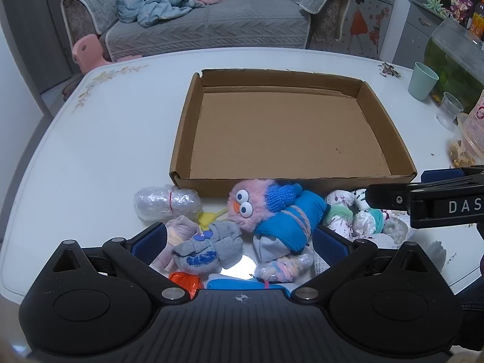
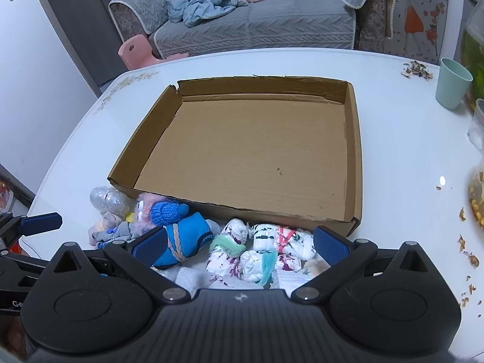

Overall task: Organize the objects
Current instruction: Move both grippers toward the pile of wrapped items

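Left tool [image 1: 239, 243] stood wide apart, low over the rolled bundles [image 1: 208, 248] piled on the white table [image 1: 90, 157], gripping nothing. Right tool [image 2: 240, 243] was likewise spread wide above the white patterned rolls [image 2: 263, 254]. Cardboard tray [image 2: 354, 157] lay just beyond the pile, with the pink plush toy [image 1: 248, 204] against its near wall.

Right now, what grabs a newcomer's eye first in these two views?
The big cardboard tray sits bare mid-table. Against its near wall lies a heap of rolled socks, led by a pink fuzzy toy with googly eyes beside a blue bundle. Both the left gripper and the right gripper are open over the heap.
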`<action>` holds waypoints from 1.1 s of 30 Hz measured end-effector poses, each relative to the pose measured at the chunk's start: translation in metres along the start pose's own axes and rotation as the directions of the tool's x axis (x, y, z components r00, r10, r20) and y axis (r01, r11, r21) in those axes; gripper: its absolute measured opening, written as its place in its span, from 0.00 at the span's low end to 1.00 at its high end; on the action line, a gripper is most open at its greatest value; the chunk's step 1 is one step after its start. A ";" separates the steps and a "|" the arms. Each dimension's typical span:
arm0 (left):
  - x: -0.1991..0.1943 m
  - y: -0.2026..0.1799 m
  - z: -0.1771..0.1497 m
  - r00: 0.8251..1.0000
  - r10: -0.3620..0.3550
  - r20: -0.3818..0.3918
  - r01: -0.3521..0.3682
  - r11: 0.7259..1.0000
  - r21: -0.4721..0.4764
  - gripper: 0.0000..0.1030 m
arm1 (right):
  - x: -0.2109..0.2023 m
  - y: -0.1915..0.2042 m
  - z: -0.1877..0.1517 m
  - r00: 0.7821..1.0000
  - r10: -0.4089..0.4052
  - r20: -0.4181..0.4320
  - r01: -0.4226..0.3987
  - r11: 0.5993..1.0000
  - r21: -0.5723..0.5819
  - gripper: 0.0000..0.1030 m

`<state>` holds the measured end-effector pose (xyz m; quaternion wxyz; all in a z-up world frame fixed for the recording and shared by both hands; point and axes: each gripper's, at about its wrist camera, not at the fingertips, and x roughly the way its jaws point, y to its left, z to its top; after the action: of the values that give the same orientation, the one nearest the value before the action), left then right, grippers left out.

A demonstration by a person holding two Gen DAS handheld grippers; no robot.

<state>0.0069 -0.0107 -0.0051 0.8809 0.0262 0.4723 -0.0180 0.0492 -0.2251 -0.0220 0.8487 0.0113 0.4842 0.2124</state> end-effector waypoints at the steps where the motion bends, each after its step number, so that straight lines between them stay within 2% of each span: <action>1: 0.000 0.001 0.000 1.000 -0.003 0.001 0.003 1.000 0.000 1.00 | 0.000 0.000 0.000 1.000 0.001 0.001 -0.001 1.000 0.001 1.00; 7: -0.007 0.018 -0.004 1.000 -0.002 0.025 0.002 1.000 0.004 1.00 | -0.008 -0.007 -0.002 1.000 0.011 0.014 -0.011 1.000 0.002 1.00; 11: -0.014 0.025 -0.025 0.998 -0.012 0.060 0.008 0.998 0.056 0.99 | -0.028 -0.024 -0.015 0.999 0.014 0.045 -0.014 1.000 0.021 0.99; 15: -0.013 0.024 -0.055 0.995 -0.078 0.065 0.069 0.990 0.121 0.99 | -0.046 -0.038 -0.035 0.997 0.011 0.078 -0.015 0.999 0.052 0.99; 18: -0.005 0.030 -0.071 0.994 -0.099 0.044 0.094 0.990 0.102 0.99 | -0.049 -0.042 -0.053 0.997 0.018 0.071 -0.023 0.997 0.075 0.99; 23: 0.006 0.046 -0.079 0.998 -0.058 0.030 0.055 0.995 0.081 0.99 | -0.051 -0.033 -0.078 0.999 0.020 0.048 -0.023 0.997 0.067 0.98; 28: 0.016 0.054 -0.082 0.999 0.006 0.041 -0.010 0.994 0.107 0.99 | -0.042 -0.020 -0.099 1.000 0.000 0.010 -0.001 0.999 0.042 0.94; 31: 0.020 0.057 -0.081 0.999 -0.019 0.046 0.014 0.995 0.099 0.99 | -0.036 -0.016 -0.105 1.000 -0.011 -0.003 0.011 1.000 -0.001 0.88; 33: 0.021 0.057 -0.080 0.998 -0.025 0.054 0.020 0.995 0.094 0.99 | -0.037 -0.020 -0.102 0.999 -0.030 0.021 0.030 0.999 0.012 0.87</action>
<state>-0.0451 0.0515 -0.0651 0.8912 0.0615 0.4466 -0.0509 -0.0442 -0.2763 -0.0506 0.8568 0.0113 0.4765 0.1966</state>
